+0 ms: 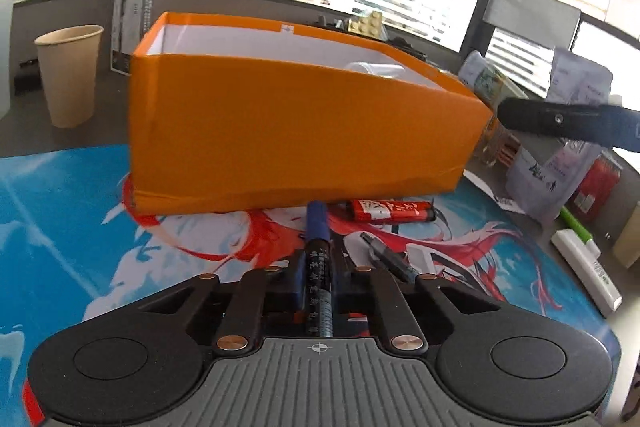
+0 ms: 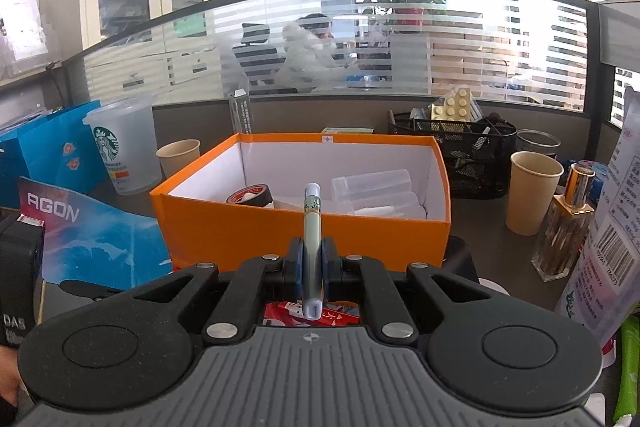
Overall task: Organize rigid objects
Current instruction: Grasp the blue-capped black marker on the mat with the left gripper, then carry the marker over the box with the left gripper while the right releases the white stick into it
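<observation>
An orange box (image 1: 304,135) with a white inside stands on a printed desk mat (image 1: 80,227). My left gripper (image 1: 318,267) is shut on a black pen with a blue cap (image 1: 318,235), low over the mat, the cap pointing at the box's near wall. A red lighter (image 1: 390,209) and a dark pen (image 1: 384,255) lie on the mat just right of it. My right gripper (image 2: 312,267) is shut on a pale slim pen-like stick (image 2: 312,227), held upright before the orange box (image 2: 304,227). Inside the box lie a tape roll (image 2: 250,197) and clear plastic containers (image 2: 372,187).
Paper cups (image 1: 70,75) (image 2: 534,191) flank the box. A black mesh organiser (image 2: 452,147), a Starbucks cup (image 2: 122,147), blue bags (image 2: 52,151) and a glass bottle (image 2: 566,227) crowd the back. White and green markers (image 1: 584,267) and packets (image 1: 560,167) lie to the right.
</observation>
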{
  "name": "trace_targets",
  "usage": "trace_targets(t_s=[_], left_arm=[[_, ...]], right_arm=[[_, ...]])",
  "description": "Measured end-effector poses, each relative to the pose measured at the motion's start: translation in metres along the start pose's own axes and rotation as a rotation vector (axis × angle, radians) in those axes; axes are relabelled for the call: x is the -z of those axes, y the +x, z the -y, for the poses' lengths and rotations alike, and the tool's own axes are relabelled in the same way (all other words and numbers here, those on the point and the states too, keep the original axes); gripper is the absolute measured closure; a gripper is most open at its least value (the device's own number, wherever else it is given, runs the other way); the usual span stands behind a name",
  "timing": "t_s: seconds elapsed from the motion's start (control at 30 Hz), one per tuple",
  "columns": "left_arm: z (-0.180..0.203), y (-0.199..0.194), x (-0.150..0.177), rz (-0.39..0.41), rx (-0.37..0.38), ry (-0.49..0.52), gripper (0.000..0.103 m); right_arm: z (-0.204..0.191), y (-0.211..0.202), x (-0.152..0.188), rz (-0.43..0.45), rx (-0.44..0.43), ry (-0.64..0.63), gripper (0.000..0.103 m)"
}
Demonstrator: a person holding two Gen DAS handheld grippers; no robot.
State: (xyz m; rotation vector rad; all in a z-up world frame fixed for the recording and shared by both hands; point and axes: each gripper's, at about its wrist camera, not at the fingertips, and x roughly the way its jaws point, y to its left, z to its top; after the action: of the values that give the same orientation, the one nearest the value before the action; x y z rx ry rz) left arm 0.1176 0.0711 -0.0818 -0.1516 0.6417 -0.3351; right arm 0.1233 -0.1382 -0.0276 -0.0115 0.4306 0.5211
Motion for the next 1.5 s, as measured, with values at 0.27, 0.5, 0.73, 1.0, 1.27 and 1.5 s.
trace_targets(t_s=[0.27, 0.5, 0.73, 1.0, 1.27, 1.5], left_arm=[[-0.004, -0.032, -0.005, 0.071, 0.005, -0.013, 0.093], [0.004, -0.051, -0.019, 0.122, 0.019, 0.011, 0.093], [0.008, -0.066, -0.038, 0.181, 0.025, 0.037, 0.093], [0.012, -0.073, -0.065, 0.235, 0.033, 0.054, 0.093], [0.015, -0.071, -0.090, 0.276, 0.035, 0.076, 0.093], [0.016, -0.061, -0.103, 0.284, 0.037, 0.083, 0.093]], right_arm=[[-0.001, 0.001, -0.001, 0.003, -0.003, 0.004, 0.094], [-0.005, 0.003, -0.004, 0.002, -0.010, -0.003, 0.094], [-0.008, 0.005, -0.012, 0.014, -0.011, -0.014, 0.094], [-0.009, 0.007, -0.022, 0.031, -0.012, -0.020, 0.094], [-0.010, 0.011, -0.037, 0.063, -0.016, -0.024, 0.094], [-0.010, 0.024, -0.047, 0.068, -0.019, -0.028, 0.094]])
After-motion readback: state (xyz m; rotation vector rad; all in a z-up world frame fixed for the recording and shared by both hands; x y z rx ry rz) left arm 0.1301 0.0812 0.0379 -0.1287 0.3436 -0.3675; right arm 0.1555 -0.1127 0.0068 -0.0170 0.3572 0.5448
